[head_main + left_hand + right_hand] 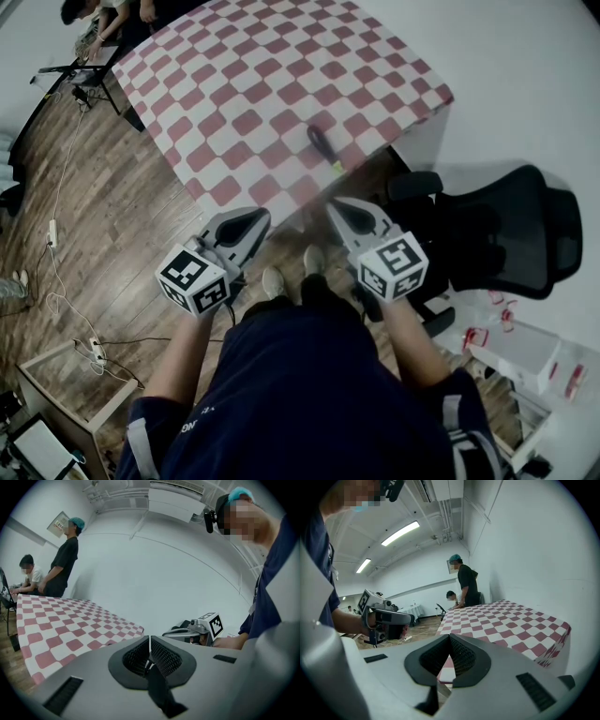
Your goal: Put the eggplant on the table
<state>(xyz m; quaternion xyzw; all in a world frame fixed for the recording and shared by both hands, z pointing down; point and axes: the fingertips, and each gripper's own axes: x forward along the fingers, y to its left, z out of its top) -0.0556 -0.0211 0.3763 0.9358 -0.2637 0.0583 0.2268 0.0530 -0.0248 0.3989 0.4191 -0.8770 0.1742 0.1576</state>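
Both your left gripper (261,217) and right gripper (335,206) have jaws pressed together on nothing, just short of the checkered table (234,84) where the eggplant (322,142) lies near its near edge, with a black office chair (511,230) close on your right.

Lab/test rm, not a home: bare white walls (525,84), strip lights (400,533), wood floor (112,216) w/ cables (58,187) & power strips (52,232) left of checkered table (253,103), office chair (506,230) to its right.

The table (253,84) is checked red and white, the eggplant (322,142) dark, the chair (511,230) black.
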